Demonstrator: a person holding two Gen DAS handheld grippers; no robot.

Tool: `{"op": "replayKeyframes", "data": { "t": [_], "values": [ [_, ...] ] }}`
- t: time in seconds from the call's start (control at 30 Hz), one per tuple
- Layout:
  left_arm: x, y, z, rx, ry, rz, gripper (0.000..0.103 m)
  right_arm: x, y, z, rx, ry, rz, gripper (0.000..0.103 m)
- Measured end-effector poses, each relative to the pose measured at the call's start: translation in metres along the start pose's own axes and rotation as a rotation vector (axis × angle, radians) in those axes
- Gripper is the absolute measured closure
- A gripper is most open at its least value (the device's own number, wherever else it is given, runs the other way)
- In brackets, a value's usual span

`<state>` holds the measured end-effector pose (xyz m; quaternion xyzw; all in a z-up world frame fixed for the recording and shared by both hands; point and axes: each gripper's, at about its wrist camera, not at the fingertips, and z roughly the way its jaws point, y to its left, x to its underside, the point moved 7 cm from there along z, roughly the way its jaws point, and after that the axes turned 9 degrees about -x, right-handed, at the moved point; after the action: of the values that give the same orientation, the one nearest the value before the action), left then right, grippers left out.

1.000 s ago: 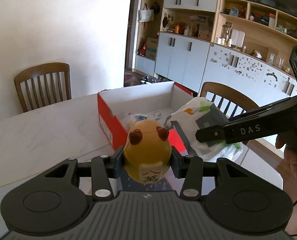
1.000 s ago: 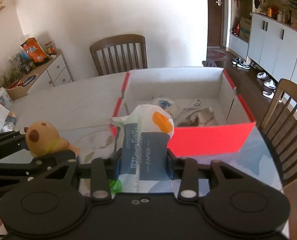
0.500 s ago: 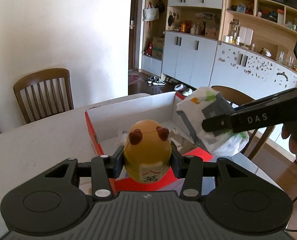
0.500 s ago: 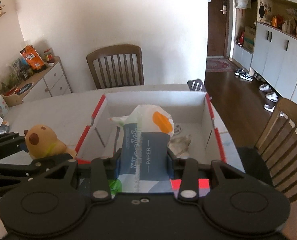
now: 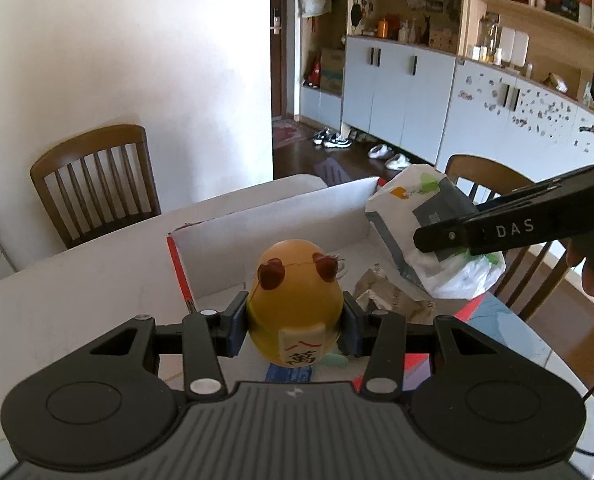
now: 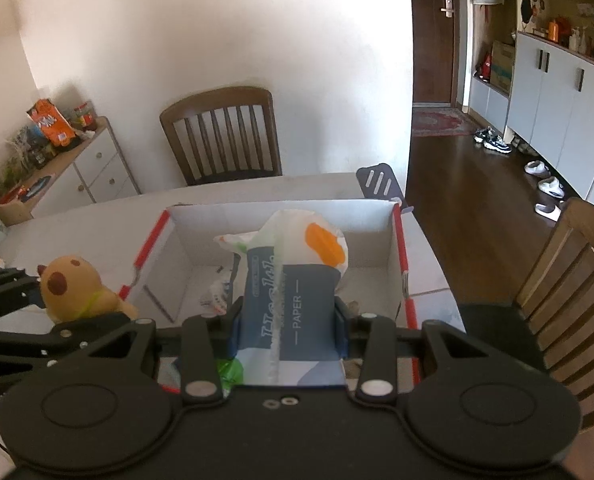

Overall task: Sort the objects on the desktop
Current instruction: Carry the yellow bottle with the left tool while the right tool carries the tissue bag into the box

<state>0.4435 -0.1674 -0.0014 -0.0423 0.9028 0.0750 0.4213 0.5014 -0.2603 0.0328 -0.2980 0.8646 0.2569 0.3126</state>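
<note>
My left gripper (image 5: pixel 295 330) is shut on a yellow capybara toy (image 5: pixel 295 300) with brown ears and a tile marked in red. It hangs over the near left part of the red-and-white cardboard box (image 5: pixel 273 216). My right gripper (image 6: pixel 287 330) is shut on a soft pack of paper tissues (image 6: pixel 293 280), white and blue with an orange spot, held above the box (image 6: pixel 397 240). The tissue pack (image 5: pixel 421 224) and the right gripper's black finger (image 5: pixel 497 228) show at the right of the left wrist view. The toy (image 6: pixel 77 288) sits at the left of the right wrist view.
Crumpled paper (image 5: pixel 385 296) and small items lie inside the box. The box stands on a white table (image 5: pixel 77 288). Wooden chairs stand at the far side (image 6: pixel 221 136) and the right (image 6: pixel 569 280). A sideboard with snacks (image 6: pixel 49 128) is at the left.
Both grippers have moved forward over the box, still carrying the toy and the tissue pack. The box's near red wall has slid under them, and its inside now fills the views.
</note>
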Motion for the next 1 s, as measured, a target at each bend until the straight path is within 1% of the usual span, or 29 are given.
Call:
{"op": "replayKeyframes", "data": {
  "t": [0.27,0.43,0.53,0.73,0.83,1.0],
  "values": [
    [-0.007,-0.002,0.029,-0.014,0.042,0.031,0.058,-0.012,-0.016,0.028,0.033,0.031,-0.035,0.063],
    [-0.008,-0.005,0.047,-0.037,0.077,0.078,0.058,-0.015,-0.016,0.042,0.033,0.045,-0.056,0.063],
    [-0.007,-0.005,0.059,-0.037,0.113,0.081,0.058,-0.015,-0.015,0.052,0.025,0.057,-0.083,0.063],
    [0.001,-0.009,0.082,-0.036,0.216,0.112,0.058,-0.010,-0.020,0.078,0.051,0.105,-0.096,0.063],
    [0.005,-0.012,0.089,-0.029,0.251,0.109,0.057,-0.005,-0.024,0.088,0.060,0.126,-0.105,0.063],
    [0.013,-0.013,0.103,-0.022,0.304,0.110,0.057,-0.001,-0.025,0.099,0.051,0.156,-0.114,0.063]
  ]
}}
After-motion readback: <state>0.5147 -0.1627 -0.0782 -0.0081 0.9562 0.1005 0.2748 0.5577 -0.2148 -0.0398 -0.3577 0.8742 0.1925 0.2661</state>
